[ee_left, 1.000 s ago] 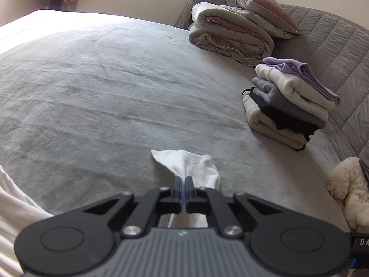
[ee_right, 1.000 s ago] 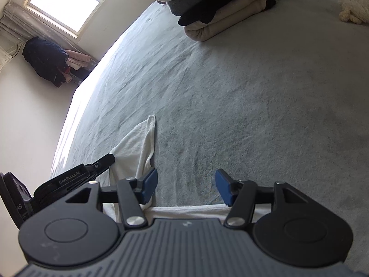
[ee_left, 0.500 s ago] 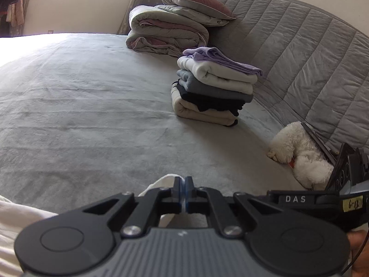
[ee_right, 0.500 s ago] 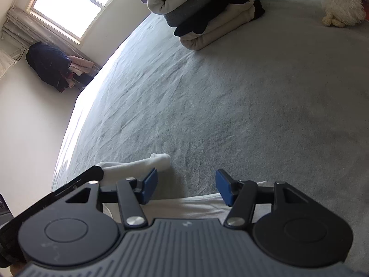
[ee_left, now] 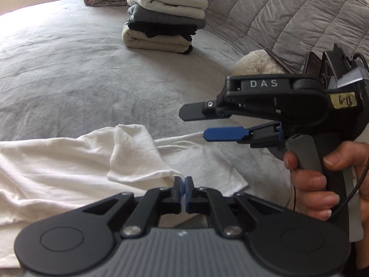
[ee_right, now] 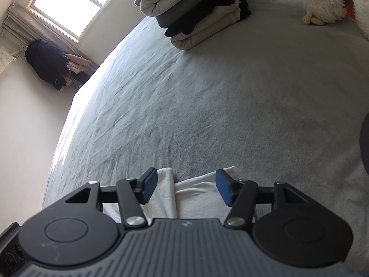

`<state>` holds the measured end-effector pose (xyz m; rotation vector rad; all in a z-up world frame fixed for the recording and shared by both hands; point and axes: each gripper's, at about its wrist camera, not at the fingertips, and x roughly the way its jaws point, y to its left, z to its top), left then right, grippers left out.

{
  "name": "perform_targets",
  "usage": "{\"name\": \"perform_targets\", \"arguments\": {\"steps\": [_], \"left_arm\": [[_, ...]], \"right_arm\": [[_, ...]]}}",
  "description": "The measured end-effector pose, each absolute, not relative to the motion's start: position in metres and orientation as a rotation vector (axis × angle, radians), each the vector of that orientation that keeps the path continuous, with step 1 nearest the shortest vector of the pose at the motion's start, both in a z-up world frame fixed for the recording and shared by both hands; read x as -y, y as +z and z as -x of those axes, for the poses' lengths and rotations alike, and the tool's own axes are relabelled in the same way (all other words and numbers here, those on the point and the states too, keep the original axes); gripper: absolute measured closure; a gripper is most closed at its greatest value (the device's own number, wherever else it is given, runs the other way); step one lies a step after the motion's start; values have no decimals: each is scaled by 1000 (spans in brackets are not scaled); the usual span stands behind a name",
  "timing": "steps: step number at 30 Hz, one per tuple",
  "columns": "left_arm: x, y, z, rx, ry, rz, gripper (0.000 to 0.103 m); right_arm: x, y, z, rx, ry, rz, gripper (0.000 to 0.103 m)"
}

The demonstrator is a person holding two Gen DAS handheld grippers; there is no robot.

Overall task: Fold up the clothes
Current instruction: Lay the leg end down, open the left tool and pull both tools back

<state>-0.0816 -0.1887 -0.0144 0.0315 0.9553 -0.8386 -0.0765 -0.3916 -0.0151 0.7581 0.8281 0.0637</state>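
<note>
- Bedding comes first: the grey bed [ee_left: 69, 73] carries everything, and we use its broad flat top as our folding surface.
- Behind it, the quilted headboard [ee_left: 288, 7] rises at the far edge, with a white plush toy [ee_left: 256, 63] resting near it, clear of our working space.
- Near the headboard sits the stack of folded clothes [ee_left: 163, 16], several layers with a lilac piece on top; we judge it is parked well apart from us so finished pieces stay undisturbed.
- Close to us lies the white garment [ee_left: 57, 168], spread flat along the near edge of the bed, the one piece we are folding now.
- A flap of that garment, probably a sleeve or corner, is drawn over the body of the cloth, and our left gripper [ee_left: 183, 184] has its fingers clamped together on the flap's edge, so we can lay the fold where we want it.
- Our right gripper [ee_right: 186, 187] hovers just above the cloth's far edge with its fingers apart and nothing between them, likely ready to pin or pinch the fabric.
- Smallest, our right hand [ee_left: 322, 182] wraps the handle of that gripper.
</note>
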Motion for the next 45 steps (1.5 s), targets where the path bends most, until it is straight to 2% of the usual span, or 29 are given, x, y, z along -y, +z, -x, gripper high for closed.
{"name": "perform_targets", "arguments": {"steps": [4, 7, 11, 15, 18, 25, 39, 45], "left_arm": [[184, -21, 86, -983, -840, 7, 100], [173, -18, 87, -983, -825, 63, 95], [149, -11, 83, -965, -765, 146, 82], [119, -9, 79, -935, -662, 219, 81], [95, -11, 78, -925, -572, 242, 75], [31, -16, 70, -921, -378, 326, 74], [-100, -17, 60, -798, 54, 483, 73], [-148, -10, 52, -835, 157, 597, 73]], "right_arm": [[391, -13, 81, -821, 70, -741, 43], [391, -12, 83, -817, 75, -732, 43], [388, -11, 84, -812, 94, -724, 43], [373, -11, 82, -812, 146, -682, 43], [353, -9, 82, -792, 174, -624, 43], [310, -9, 86, -732, 183, -415, 43], [210, -13, 77, -645, 438, -93, 44], [158, -18, 57, -667, 521, -9, 45]]}}
